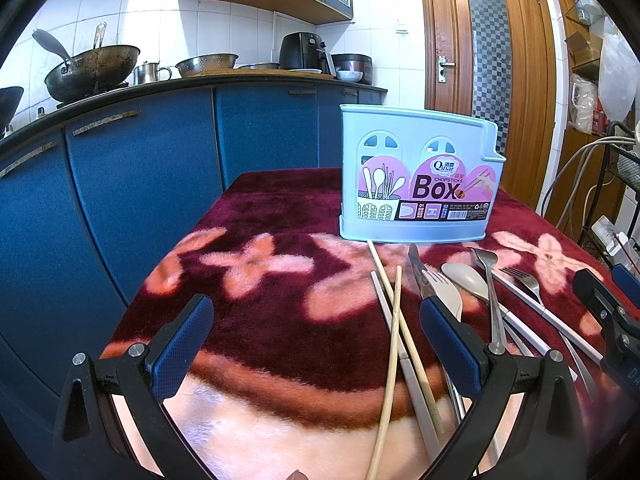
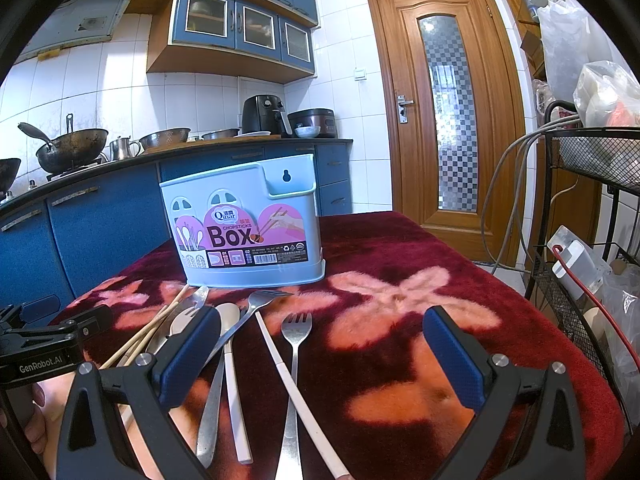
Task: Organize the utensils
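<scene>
Left wrist view gives us the left gripper (image 1: 316, 344) with its blue-padded fingers (image 1: 182, 344) spread wide and nothing between them, hovering over the dark red floral blanket (image 1: 260, 300) that covers the table. We see the pale blue chopsticks box (image 1: 416, 176) standing upright at the far side of the blanket, and the utensils lie loose just in front of it: bamboo chopsticks (image 1: 394, 344) crossing each other, a knife (image 1: 416, 268), a white spoon (image 1: 468, 280) and forks (image 1: 524, 280) fanned out to the right. From the right wrist camera we find the right gripper (image 2: 320, 356) equally wide open and holding nothing, low above the same pile; a steel fork (image 2: 296, 332) and a white chopstick (image 2: 288, 376) lie between its fingers on the blanket, and its left pad sits over the spoon (image 2: 230, 320). The box (image 2: 244, 228) stands beyond, touching none of the utensils.
</scene>
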